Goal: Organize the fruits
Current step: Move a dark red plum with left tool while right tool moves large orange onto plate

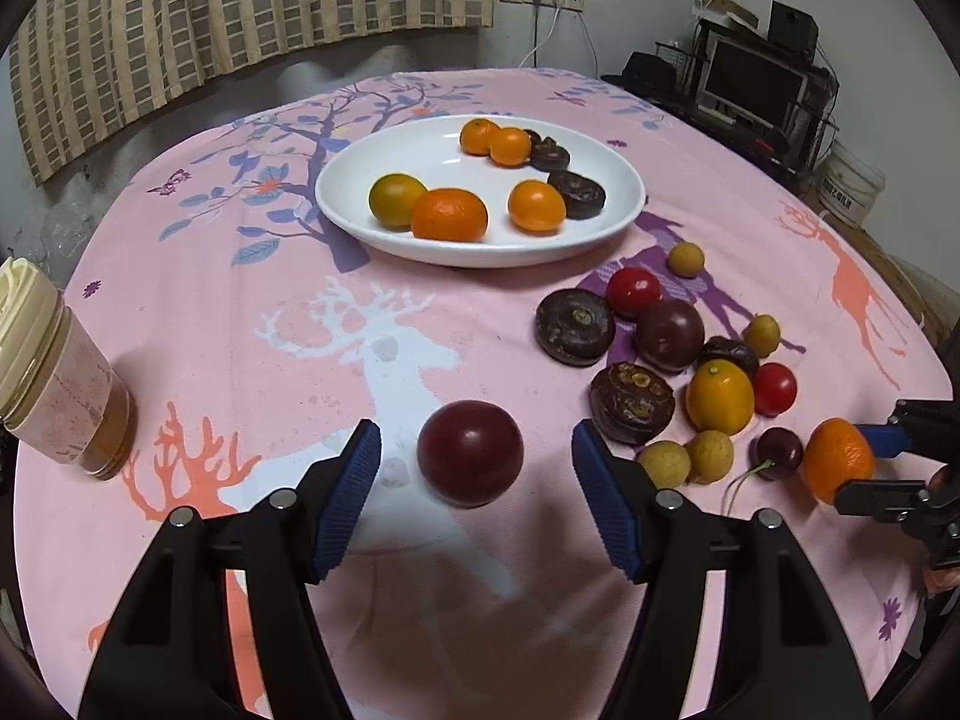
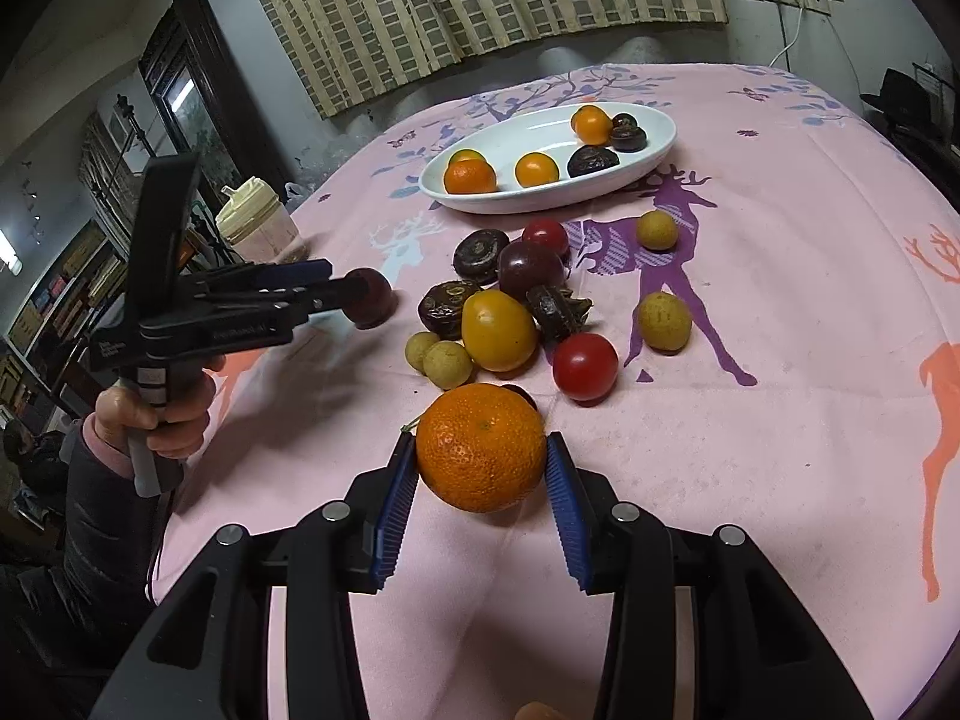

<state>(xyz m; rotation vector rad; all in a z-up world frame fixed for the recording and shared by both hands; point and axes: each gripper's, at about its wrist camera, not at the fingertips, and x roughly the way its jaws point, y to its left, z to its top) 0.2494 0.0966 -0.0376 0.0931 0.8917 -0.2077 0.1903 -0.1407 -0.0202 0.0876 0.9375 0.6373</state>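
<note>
Two fruits bracketed: plum (image 1: 470,453) on desk (image 1: 240,324) centred between wide-open left gripper (image 1: 476,468) fingers, untouched; mandarin (image 2: 481,447) between right gripper (image 2: 482,468) fingers, contact unclear. Plate (image 1: 384,222) straight ahead.

glossy white ceramic plate (image 1: 480,249); matt pink cloth (image 1: 240,312); dimpled orange peel (image 2: 480,447)

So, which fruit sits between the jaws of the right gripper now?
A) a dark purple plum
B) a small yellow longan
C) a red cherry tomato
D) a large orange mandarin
D: in the right wrist view the right gripper has its blue jaws against both sides of the orange mandarin; the dark plum lies between the open left jaws.
</note>
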